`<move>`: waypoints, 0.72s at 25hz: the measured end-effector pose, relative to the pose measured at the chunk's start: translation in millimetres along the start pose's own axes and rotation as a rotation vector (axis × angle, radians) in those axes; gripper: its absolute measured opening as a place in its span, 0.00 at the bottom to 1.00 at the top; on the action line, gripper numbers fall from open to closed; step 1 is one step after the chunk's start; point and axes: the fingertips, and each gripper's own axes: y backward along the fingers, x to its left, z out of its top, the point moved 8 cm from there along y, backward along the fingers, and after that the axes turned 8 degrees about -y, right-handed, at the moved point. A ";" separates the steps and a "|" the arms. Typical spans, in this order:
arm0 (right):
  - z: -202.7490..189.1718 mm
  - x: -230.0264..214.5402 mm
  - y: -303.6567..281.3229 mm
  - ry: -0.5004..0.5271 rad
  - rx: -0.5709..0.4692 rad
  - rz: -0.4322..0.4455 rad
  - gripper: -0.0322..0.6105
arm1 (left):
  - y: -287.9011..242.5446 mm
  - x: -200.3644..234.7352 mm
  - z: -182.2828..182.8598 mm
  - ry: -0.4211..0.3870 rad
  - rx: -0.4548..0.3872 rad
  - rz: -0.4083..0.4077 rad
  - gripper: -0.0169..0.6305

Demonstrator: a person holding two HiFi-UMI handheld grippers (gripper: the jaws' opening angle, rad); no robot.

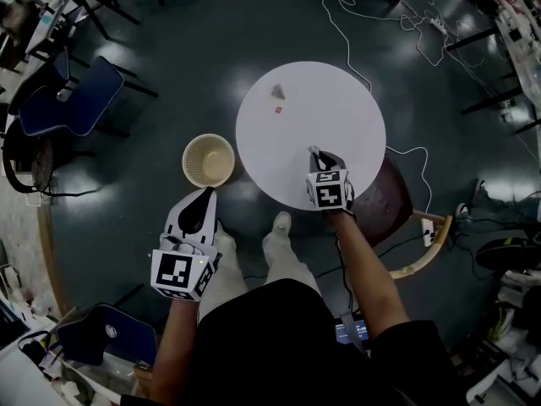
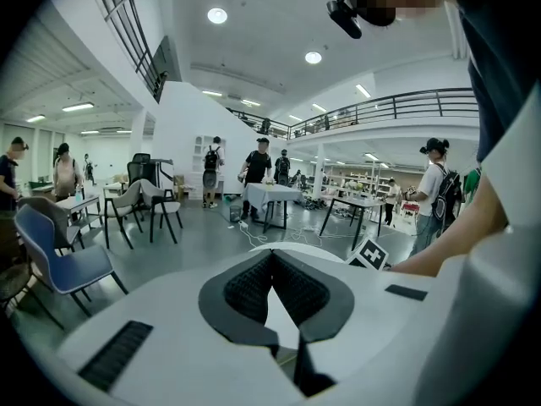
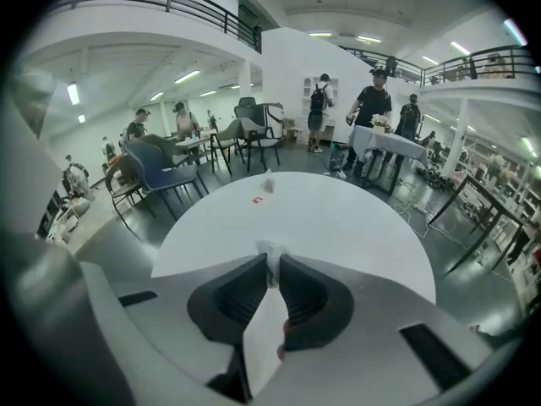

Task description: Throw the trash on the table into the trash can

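Forearms of a person reach down from the bottom of the head view, each hand holding a gripper. On the left, the left gripper (image 1: 201,203) hangs over the dark floor (image 1: 127,201), just beside a round beige trash can (image 1: 209,160). The right gripper (image 1: 314,152) is over the near edge of a round white table (image 1: 338,100). A grey crumpled scrap (image 1: 278,91) and a small red scrap (image 1: 277,108) lie on the table's far side.

Left gripper view: jaws pressed together, nothing between them.

Right gripper view: jaws almost together, pinching a pale crumpled wrapper (image 3: 272,256) above the table's near edge.
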 end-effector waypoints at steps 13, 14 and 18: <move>43.0 162.3 -60.0 0.086 0.004 0.080 0.14 | 57.3 142.8 -55.5 0.156 -0.013 0.094 0.05; 45.5 176.3 -66.6 0.091 0.005 0.092 0.14 | 60.4 151.2 -60.6 0.159 -0.007 0.097 0.05; 49.7 236.9 -94.1 0.112 0.014 0.141 0.14 | 76.0 186.8 -81.6 0.175 0.010 0.110 0.05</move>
